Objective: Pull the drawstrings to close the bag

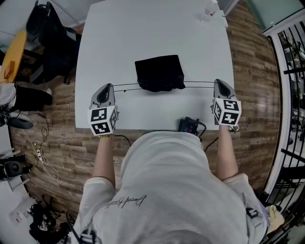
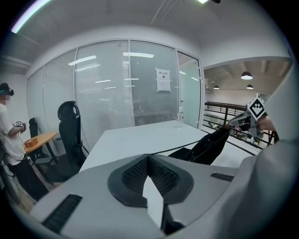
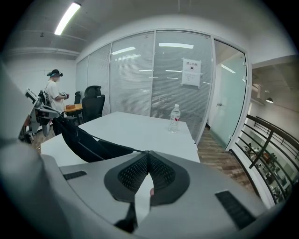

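Observation:
A black drawstring bag (image 1: 159, 72) lies in the middle of the white table (image 1: 119, 33), its near edge gathered. Thin black drawstrings (image 1: 126, 86) run taut from it to both sides. My left gripper (image 1: 109, 86) is shut on the left string end near the table's left edge; in the left gripper view the drawstring (image 2: 187, 145) leaves the closed jaws toward the bag (image 2: 205, 147). My right gripper (image 1: 218, 82) is shut on the right drawstring (image 1: 200, 82); in the right gripper view the string (image 3: 117, 147) leads to the bag (image 3: 84, 142).
A clear water bottle (image 1: 209, 10) stands at the table's far right corner, seen also as the bottle (image 3: 174, 118). A small dark device (image 1: 190, 126) with a cable sits at the near edge. Office chairs (image 1: 52, 38) and a person (image 3: 53, 93) are to the left; a railing (image 1: 293, 71) is to the right.

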The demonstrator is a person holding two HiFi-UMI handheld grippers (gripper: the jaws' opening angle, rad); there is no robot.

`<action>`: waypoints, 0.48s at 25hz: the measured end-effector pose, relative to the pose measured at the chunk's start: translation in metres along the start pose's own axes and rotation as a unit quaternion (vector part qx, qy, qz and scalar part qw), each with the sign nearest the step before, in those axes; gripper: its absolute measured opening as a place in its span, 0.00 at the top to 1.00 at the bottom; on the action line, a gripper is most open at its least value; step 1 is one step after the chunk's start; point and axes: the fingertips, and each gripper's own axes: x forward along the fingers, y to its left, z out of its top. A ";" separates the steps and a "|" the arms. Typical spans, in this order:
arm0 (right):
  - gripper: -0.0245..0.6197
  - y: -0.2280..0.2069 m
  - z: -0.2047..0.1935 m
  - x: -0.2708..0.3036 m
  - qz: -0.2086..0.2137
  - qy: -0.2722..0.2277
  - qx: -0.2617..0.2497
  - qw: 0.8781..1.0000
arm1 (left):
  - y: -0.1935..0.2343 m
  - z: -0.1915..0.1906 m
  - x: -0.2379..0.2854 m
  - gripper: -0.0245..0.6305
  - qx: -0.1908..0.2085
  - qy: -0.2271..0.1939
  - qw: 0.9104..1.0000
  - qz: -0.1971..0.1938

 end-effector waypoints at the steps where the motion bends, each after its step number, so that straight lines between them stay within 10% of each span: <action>1: 0.93 -0.002 0.000 0.000 -0.003 0.000 0.000 1.000 | 0.002 0.000 0.000 0.94 0.000 0.000 1.000 0.002; 12: 0.93 -0.027 0.000 -0.006 -0.024 -0.005 0.036 0.999 | 0.024 0.003 -0.007 0.94 0.001 -0.005 1.000 0.027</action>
